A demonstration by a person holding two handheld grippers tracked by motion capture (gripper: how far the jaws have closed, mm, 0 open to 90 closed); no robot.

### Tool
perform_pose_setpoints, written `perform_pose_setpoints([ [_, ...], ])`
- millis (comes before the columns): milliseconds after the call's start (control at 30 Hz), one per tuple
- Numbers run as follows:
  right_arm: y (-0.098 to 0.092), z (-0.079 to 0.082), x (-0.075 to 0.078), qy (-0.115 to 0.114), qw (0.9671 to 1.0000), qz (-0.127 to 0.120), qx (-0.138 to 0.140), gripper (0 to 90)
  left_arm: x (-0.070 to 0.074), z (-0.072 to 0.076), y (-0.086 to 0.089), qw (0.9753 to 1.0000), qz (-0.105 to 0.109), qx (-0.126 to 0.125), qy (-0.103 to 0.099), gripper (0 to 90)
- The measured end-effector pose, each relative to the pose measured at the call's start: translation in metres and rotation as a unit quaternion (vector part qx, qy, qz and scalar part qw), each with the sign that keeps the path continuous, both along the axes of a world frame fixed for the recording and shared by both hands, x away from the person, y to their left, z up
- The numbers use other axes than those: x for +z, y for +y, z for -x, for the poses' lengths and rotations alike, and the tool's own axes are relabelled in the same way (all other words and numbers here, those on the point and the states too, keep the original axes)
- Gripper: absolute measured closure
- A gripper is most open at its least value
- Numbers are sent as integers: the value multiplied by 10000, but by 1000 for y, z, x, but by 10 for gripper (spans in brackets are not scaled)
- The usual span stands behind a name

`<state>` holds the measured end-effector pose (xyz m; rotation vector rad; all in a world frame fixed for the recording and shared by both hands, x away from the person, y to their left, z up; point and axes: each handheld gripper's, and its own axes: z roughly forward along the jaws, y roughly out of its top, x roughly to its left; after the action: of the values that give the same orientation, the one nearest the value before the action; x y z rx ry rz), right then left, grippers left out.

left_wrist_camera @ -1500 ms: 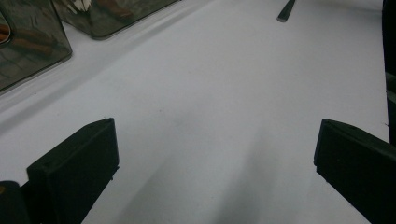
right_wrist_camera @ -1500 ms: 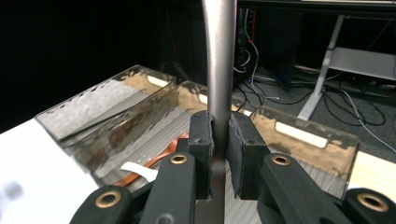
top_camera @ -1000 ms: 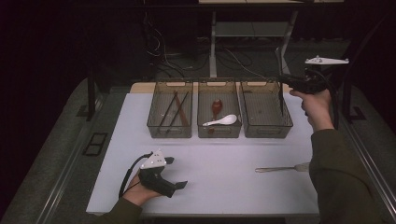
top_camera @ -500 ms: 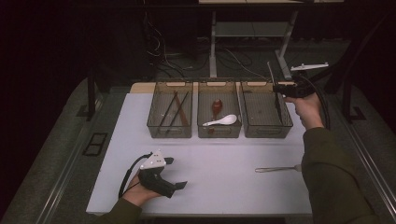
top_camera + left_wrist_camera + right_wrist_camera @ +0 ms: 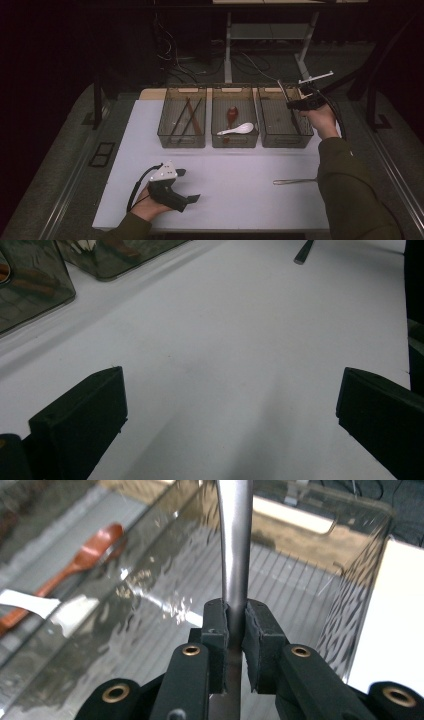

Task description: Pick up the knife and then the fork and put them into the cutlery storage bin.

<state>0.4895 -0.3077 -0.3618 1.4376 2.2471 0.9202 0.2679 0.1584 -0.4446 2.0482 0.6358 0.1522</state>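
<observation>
My right gripper (image 5: 291,104) hangs over the right-hand clear bin (image 5: 286,144), shut on a slim metal utensil (image 5: 282,89) that sticks up and away from it. The right gripper view has the two pads (image 5: 216,622) clamped on the steel handle (image 5: 235,550), with the bin's ribbed floor below. My left gripper (image 5: 188,186) rests on the white table (image 5: 240,170) at the front left. It is open and nothing lies between its wide-set jaws (image 5: 230,405).
Three clear bins stand in a row at the back. The left bin (image 5: 181,145) holds chopsticks (image 5: 189,116). The middle one holds a red-brown spoon (image 5: 232,115) and a white spoon (image 5: 238,130). A second metal utensil (image 5: 295,181) lies front right. A dark utensil (image 5: 295,124) lies in the right bin.
My right gripper has carried the metal utensil leftward and down, from beyond the right bin's far corner to above that bin. The left gripper has stayed put.
</observation>
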Motion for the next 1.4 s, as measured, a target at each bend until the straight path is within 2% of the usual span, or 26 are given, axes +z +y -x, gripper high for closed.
perform_pose_setpoints([
  [267, 7, -5, -13, 304, 9993, 182, 94, 796, 0, 0, 0, 10000, 11, -3, 17, 0],
  [533, 15, -9, -22, 399, 9985, 337, 186, 788, -1, 0, 0, 10000, 5, -14, 31, 0],
  [600, 18, -10, -24, 425, 9982, 385, 177, 776, -1, 0, 0, 10000, 8, -19, 24, 0],
  [733, 17, -10, -25, 446, 9979, 447, 156, 693, 0, 0, 1, 10000, 10, -12, 24, 0],
  [900, 10, -4, -20, 309, 9991, 215, 193, 625, -1, 1, 0, 10000, 7, -19, 20, 0],
  [1000, 5, 1, -14, 247, 9993, -102, 258, 565, -1, 0, 0, 10000, 5, -14, 26, 0],
  [1100, 2, 11, -8, 159, 9991, -199, 344, 539, -1, 1, 0, 10000, 11, -4, 31, 0],
  [1267, -5, 31, 4, -84, 9985, -352, 414, 552, -1, 1, 0, 10000, 3, -1, 27, 0],
  [1400, -7, 52, 11, -234, 9975, -367, 550, 593, 0, 1, -1, 10000, -2, 1, 25, 0],
])
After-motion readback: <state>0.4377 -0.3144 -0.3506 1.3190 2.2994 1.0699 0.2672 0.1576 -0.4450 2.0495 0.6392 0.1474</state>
